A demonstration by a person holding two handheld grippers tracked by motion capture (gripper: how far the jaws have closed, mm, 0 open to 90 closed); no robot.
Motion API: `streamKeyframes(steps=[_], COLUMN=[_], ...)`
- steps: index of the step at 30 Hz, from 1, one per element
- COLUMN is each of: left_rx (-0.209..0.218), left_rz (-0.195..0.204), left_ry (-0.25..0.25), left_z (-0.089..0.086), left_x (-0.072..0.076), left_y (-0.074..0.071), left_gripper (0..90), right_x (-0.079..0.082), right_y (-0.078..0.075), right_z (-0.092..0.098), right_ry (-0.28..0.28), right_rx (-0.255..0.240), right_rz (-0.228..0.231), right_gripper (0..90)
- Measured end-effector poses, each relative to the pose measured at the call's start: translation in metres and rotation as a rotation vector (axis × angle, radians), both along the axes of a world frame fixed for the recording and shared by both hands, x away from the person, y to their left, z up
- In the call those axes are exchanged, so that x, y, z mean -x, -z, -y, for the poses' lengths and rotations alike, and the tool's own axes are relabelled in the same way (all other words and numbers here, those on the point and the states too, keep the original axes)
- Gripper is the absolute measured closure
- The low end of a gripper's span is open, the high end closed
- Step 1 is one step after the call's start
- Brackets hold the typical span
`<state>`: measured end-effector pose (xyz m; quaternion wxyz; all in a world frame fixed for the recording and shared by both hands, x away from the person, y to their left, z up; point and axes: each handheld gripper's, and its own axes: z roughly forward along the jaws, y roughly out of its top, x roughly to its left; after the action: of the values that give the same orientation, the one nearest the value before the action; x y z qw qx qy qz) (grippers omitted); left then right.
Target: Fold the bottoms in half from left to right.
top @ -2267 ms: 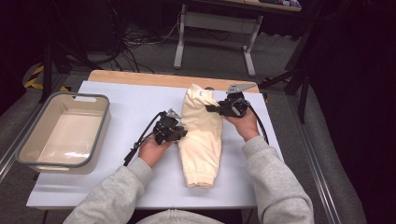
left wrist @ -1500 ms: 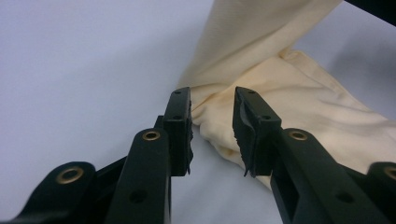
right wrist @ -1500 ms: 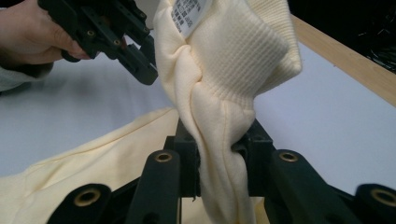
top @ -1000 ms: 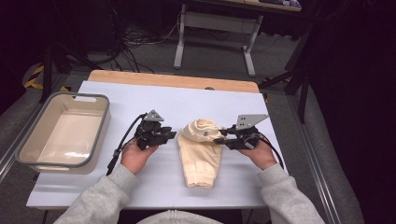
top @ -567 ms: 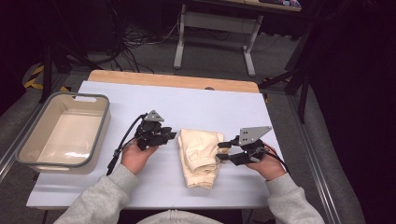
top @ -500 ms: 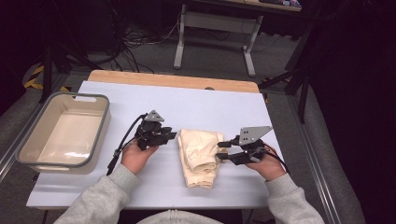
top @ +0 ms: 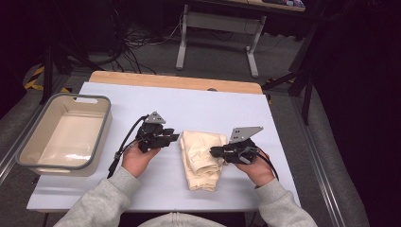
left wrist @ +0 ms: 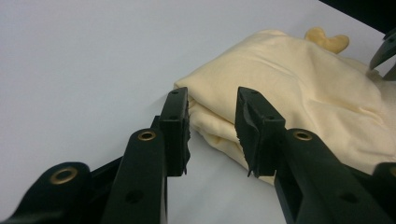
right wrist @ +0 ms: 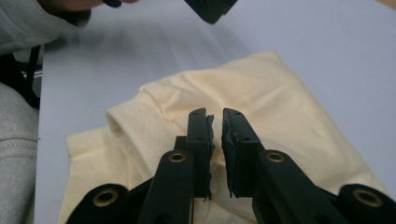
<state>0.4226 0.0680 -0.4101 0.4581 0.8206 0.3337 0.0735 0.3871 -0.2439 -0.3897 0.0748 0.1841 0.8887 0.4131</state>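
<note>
Folded cream garment [top: 202, 158] lies between left tongs [top: 173, 138], part-open, and right tongs [top: 213, 152], just narrowed over it

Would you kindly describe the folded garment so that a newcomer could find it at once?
On the white table top, right of the grey-rimmed bin, the folded cream garment lies between the left gripper and the right gripper. It is the one soft, pale yellow thing there, with a ribbed hem.

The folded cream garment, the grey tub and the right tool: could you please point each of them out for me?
folded cream garment [top: 201, 158]: high view, middle of its top fold.
grey tub [top: 105, 124]: high view, its right rim.
right tool [top: 213, 151]: high view, at its tips over the garment's right edge.
</note>
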Motion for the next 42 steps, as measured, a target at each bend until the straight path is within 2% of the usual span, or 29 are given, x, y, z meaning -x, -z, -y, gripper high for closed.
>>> streamKeyframes(steps=[1, 2, 5, 7, 11, 15, 22, 24, 25, 29, 33, 37, 40, 41, 42], left_rx=[0.013, 0.005, 0.013, 0.023, 0.024, 0.028, 0.032, 0.042, 0.040, 0.051, 0.059, 0.062, 0.053, 0.054, 0.049], left_rz=[-0.008, 0.003, 0.012, 0.001, 0.010, 0.007, 0.016, 0.007, 0.018, 0.012, 0.011, 0.022, 0.032, 0.022, 0.035], left_ry=[-0.003, 0.005, 0.006, 0.008, 0.008, 0.008, 0.007, 0.008, 0.006, 0.014, 0.013, 0.019, 0.031, 0.033, 0.042], left_z=[0.001, -0.001, -0.001, 0.000, -0.001, -0.001, -0.001, -0.001, -0.001, -0.001, 0.000, 0.004, 0.008, 0.009, 0.010], left_x=[0.001, 0.002, 0.004, 0.005, 0.006, 0.007, 0.006, 0.006, 0.006, 0.005, 0.005, 0.003, 0.001, 0.001, -0.001], left_y=[0.000, -0.001, -0.001, -0.001, -0.001, -0.001, -0.001, -0.001, -0.001, -0.001, -0.002, -0.004, -0.006, -0.007, -0.007], left_gripper=[64.8, 64.8, 64.4, 64.2, 63.4, 62.3, 57.3, 54.8, 53.7, 47.1, 43.1, 35.0, 29.1, 26.7, 24.7], right_x=[0.001, 0.003, 0.009, 0.013, 0.020, 0.025, 0.026, 0.026, 0.026, 0.026, 0.027, 0.027, 0.026, 0.025, 0.024], right_y=[0.002, 0.004, 0.011, 0.015, 0.026, 0.034, 0.036, 0.035, 0.035, 0.029, 0.020, 0.013, 0.009, 0.008, 0.007], right_z=[-0.001, -0.001, 0.001, 0.000, -0.003, -0.002, -0.002, -0.002, -0.002, 0.002, 0.008, 0.015, 0.022, 0.024, 0.026], right_ry=[0.009, 0.019, 0.023, 0.021, 0.025, 0.038, 0.048, 0.050, 0.051, 0.055, 0.067, 0.094, 0.120, 0.128, 0.136], right_rx=[0.018, 0.028, 0.027, 0.046, 0.091, 0.081, 0.076, 0.071, 0.065, 0.021, -0.017, -0.054, -0.074, -0.077, -0.080], right_rz=[-0.009, -0.024, -0.063, -0.075, -0.081, -0.103, -0.102, -0.101, -0.101, -0.097, -0.061, -0.027, -0.020, -0.017, -0.017], right_gripper=[83.3, 84.2, 85.0, 85.2, 85.9, 87.8, 87.9, 87.5, 86.6, 79.7, 73.1, 59.0, 46.8, 42.7, 38.5])
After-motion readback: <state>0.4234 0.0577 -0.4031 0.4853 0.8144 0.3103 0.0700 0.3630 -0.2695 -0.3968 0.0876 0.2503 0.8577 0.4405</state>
